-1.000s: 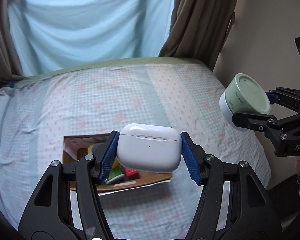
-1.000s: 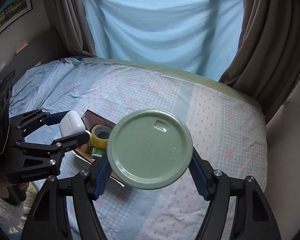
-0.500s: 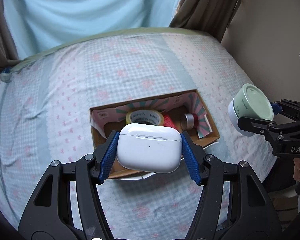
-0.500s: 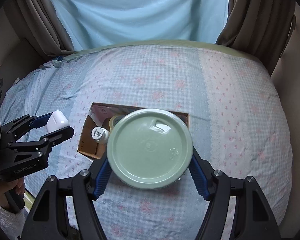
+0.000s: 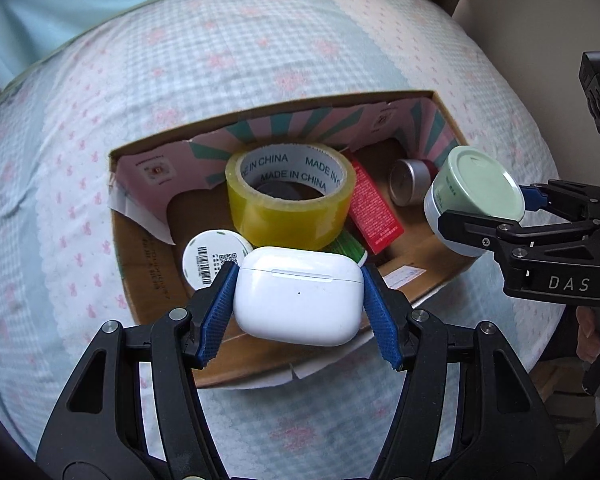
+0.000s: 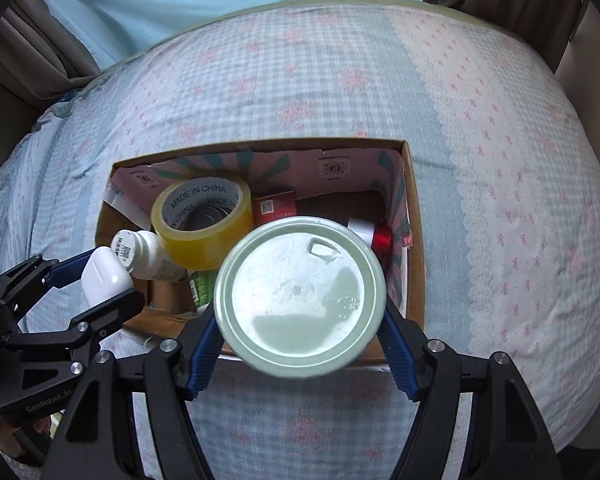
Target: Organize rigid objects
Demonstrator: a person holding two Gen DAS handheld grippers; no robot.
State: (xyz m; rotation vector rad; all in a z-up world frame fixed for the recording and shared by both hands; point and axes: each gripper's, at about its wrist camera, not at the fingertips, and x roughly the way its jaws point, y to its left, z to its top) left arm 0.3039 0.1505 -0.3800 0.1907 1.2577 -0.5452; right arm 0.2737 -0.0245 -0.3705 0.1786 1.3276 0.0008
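Both grippers have dropped toward the cardboard box since 0.5 s ago. Left gripper pinches the white earbud case, long axis across its fingers, over the near-left corner beside the tape roll. Right gripper pinches the green-lidded jar over the near-right part. Free floor lies directly below each; likely 2 releases follow, the left nearer the small white bottle.
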